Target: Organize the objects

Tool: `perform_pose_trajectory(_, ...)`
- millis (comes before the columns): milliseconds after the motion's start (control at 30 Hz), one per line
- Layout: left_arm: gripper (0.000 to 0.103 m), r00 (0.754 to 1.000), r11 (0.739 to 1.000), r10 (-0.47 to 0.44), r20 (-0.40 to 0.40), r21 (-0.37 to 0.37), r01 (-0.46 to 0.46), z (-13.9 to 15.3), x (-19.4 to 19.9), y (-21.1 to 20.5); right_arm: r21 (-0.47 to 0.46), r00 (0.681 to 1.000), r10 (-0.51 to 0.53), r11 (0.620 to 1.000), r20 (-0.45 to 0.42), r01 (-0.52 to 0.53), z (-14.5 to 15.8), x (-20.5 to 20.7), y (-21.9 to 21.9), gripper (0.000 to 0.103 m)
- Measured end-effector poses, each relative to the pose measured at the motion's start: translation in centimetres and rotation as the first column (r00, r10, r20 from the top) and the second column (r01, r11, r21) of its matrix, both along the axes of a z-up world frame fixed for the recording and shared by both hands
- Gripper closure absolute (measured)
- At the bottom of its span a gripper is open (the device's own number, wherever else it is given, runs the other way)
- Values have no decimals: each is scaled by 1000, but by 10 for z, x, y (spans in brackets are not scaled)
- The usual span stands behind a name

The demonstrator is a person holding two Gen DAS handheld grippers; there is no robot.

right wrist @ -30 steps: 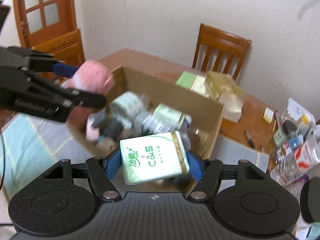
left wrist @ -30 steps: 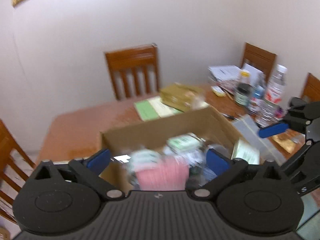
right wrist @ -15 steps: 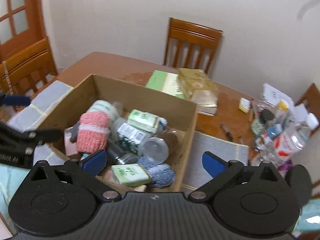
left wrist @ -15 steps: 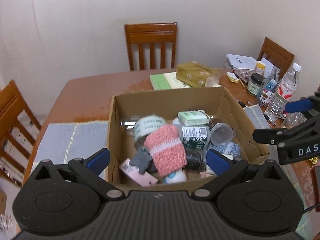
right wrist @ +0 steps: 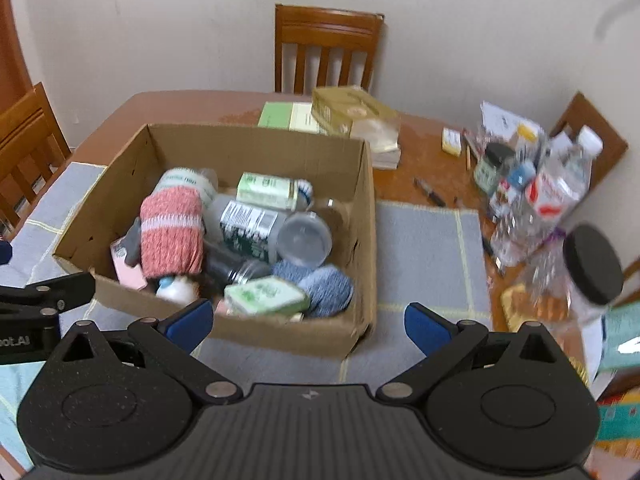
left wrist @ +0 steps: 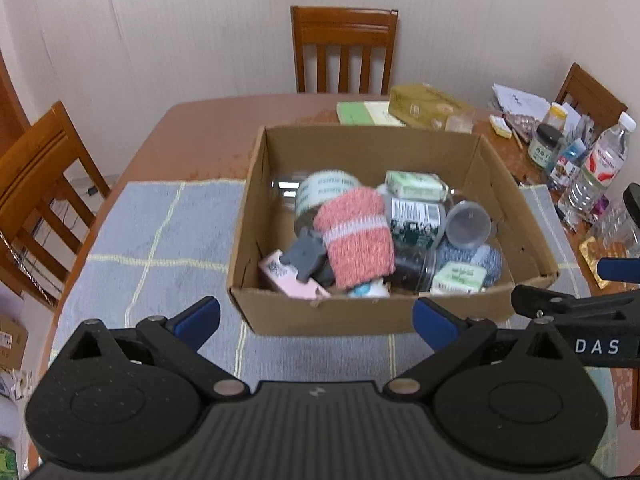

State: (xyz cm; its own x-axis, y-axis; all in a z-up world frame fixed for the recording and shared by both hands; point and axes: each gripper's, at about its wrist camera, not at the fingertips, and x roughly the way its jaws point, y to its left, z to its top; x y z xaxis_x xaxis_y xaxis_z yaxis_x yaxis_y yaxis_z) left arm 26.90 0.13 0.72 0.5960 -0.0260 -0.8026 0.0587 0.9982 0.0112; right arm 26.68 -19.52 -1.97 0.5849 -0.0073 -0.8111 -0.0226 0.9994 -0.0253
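Both your left gripper [left wrist: 316, 314] and right gripper [right wrist: 306, 322] hang spread and empty near the brown cardboard box [right wrist: 362, 216] (already packed); choose loose table clutter, approaching squarely.

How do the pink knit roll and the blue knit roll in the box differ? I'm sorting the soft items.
The pink knit roll lies on top of the pile at the box's left; the blue knit roll sits low in the near right corner. The pink one has a pale stripe; the blue one is mottled blue-white. Both are soft knits inside the cardboard box.
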Motion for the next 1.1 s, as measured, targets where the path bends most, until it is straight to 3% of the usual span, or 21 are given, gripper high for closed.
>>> perform_pose_trajectory(333,1,1000,1000,-12,0,-1,12,3,-3,3,18,998,-55,998,-22,56,5,-8,3,0)
perform_pose_trajectory(1100,1,1000,999,-27,6,-18,27,8,-4,8,36,997,-76,996,-2,76,13,-17,8,0)
